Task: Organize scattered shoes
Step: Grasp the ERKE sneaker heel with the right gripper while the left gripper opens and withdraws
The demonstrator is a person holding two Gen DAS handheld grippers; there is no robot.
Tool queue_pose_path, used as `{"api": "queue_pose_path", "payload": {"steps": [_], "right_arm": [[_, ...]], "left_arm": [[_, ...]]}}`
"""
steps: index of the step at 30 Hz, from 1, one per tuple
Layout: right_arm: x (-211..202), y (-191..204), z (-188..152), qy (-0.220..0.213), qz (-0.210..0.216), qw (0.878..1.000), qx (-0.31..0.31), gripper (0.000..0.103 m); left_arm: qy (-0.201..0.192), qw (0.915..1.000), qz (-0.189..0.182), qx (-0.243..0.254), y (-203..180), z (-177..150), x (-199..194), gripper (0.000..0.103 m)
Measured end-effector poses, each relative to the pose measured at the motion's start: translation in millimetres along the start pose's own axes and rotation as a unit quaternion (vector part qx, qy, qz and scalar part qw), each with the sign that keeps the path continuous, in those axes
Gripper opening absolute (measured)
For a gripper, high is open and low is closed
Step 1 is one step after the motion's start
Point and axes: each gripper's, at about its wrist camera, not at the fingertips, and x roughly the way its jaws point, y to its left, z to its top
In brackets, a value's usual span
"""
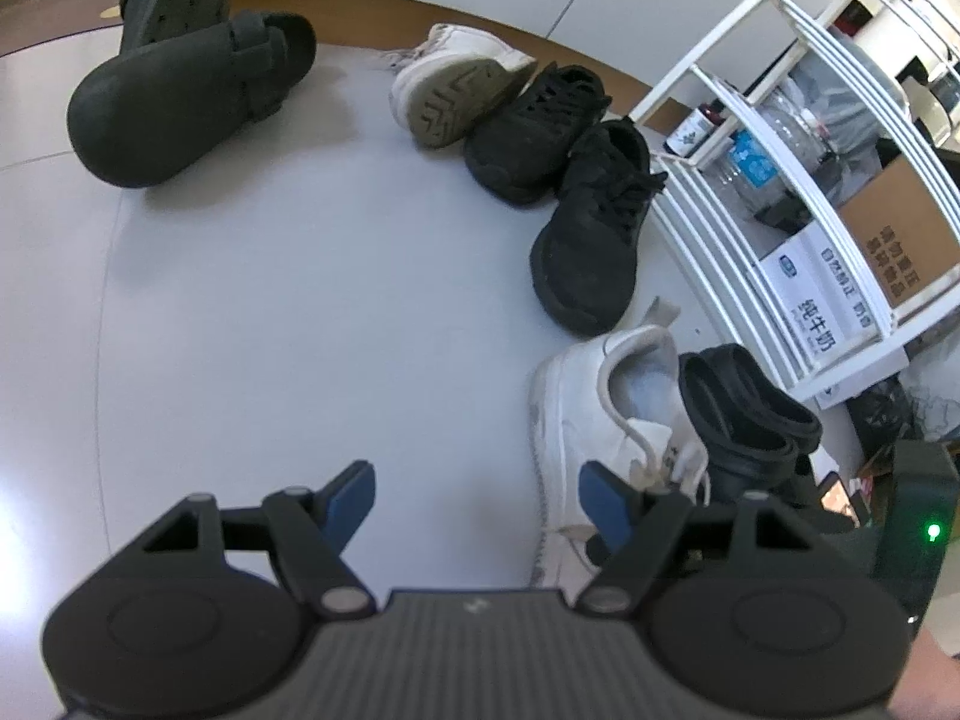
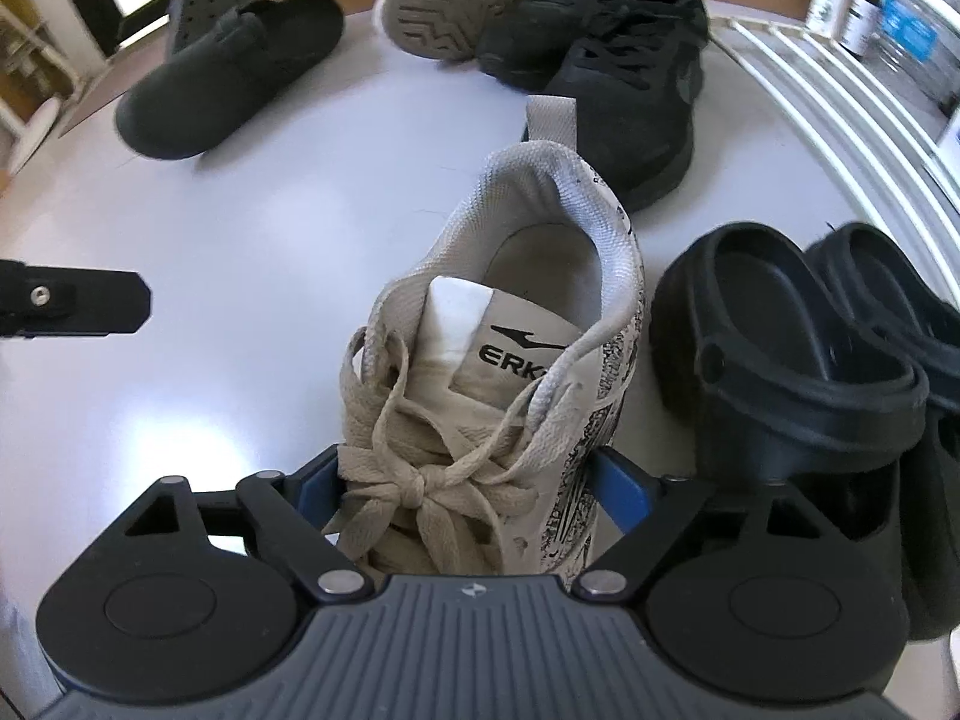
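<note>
The right gripper (image 2: 465, 483) straddles the beige sneaker (image 2: 498, 372) at its soft laces, pads apparently touching; the firmer heel collar would hold better. The left gripper (image 1: 480, 501) is open and empty.

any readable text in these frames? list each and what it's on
"ERK", rest hidden by a lace: tongue of the white sneaker between the right gripper's fingers.
"纯牛奶": white carton on the white rack, seen upside down.
Brown cardboard box: Chinese print, too blurred to read.
Bottle labels: too small to read.

Left hand-held gripper (image 1: 480, 501) open; right (image 2: 474, 480) apparently closing (angled down).
</note>
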Motion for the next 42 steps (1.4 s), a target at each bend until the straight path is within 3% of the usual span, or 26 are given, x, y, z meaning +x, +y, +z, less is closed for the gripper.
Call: {"api": "queue_pose_path", "payload": {"steps": [6, 11, 18, 21, 25, 31, 33, 38, 42], "right_arm": [[-9.8, -10.8, 0.7, -0.01, -0.002, 1.0, -0.025, 0.079], [-21.1, -20.6, 1.9, -0.018, -0.004, 1.0, -0.01, 0.076], [-26.8, -14.0, -1.5, -0.053, 0.013, 0.999, -0.004, 0.082], [-29.5, -12.3, -4.4, -0.084, -0.01, 0.996, 0.004, 0.093], [-28.9, -4.6, -11.2, -0.111, -0.049, 0.992, -0.03, 0.094], [-24.5, -7.6, -13.9, -0.085, -0.02, 0.996, -0.014, 0.096], [-19.6, -8.6, -11.5, -0.051, -0.022, 0.998, -0.003, 0.096], [-3.8, -8.0, -18.3, -0.049, -0.049, 0.998, -0.011, 0.095], [3.8, -10.0, -22.6, -0.052, -0.04, 0.998, -0.022, 0.09]], "left_arm": [[0.004, 0.9999, 0.004, 0.009, -10.7, 0.6, 5.2, 0.078], [-0.015, 0.9999, 0.006, 0.004, -15.2, 3.9, 3.3, 0.086], [-0.02, 0.9997, -0.006, 0.009, -19.3, 7.2, 0.8, 0.098], [-0.033, 0.9992, -0.009, 0.019, -22.5, 8.9, -4.8, 0.103], [-0.052, 0.9983, -0.006, 0.024, -22.2, 11.0, -10.7, 0.103], [-0.046, 0.9988, -0.014, 0.009, -13.8, 11.2, -13.0, 0.103], [-0.043, 0.9988, -0.02, -0.009, -8.3, 10.9, -12.8, 0.103], [-0.026, 0.9989, 0.006, -0.037, 2.5, 11.8, -8.2, 0.099], [-0.012, 0.9984, 0.005, -0.055, 8.9, 10.1, -2.0, 0.094]]}}
